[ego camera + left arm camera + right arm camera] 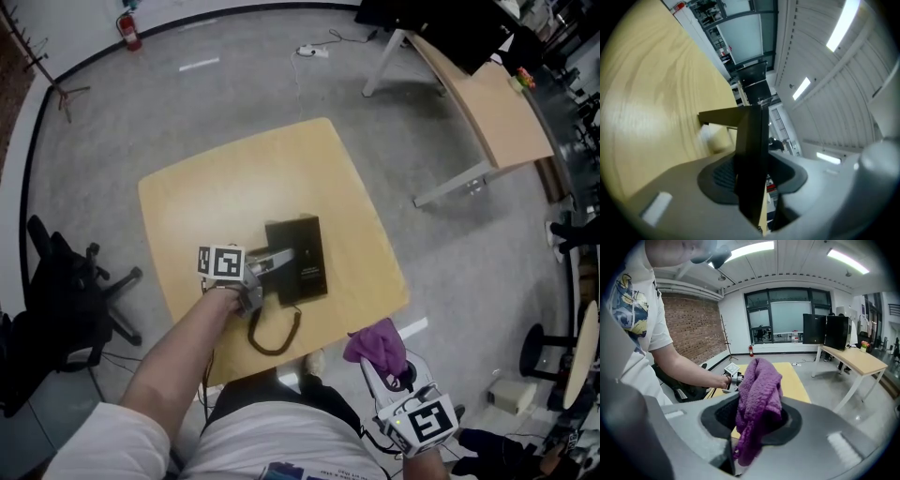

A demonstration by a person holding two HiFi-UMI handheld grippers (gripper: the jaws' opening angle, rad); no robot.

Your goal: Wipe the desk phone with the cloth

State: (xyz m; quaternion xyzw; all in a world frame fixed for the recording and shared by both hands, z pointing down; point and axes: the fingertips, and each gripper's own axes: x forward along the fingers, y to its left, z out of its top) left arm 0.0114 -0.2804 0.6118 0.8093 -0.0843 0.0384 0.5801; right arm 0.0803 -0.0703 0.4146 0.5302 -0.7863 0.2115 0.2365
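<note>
Nearest you, at the head view's lower right, your right gripper was clenched on the bunched purple fleece cloth, just past the edge of the square tan wooden table. Your left gripper clamped the left edge of the black rectangular desk phone, which lay right of the table's centre. Its long axis ran almost top to bottom of the frame, with the black coiled cord trailing toward you. A firm clamp and long strokes along that axis would have served best.

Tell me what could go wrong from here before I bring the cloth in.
The left gripper pinches the desk phone only by a thin edge, so wiping pressure may twist it loose. The coiled cord loops near the table edge and could snag. The cloth hangs loosely from the right gripper; it may slip.
</note>
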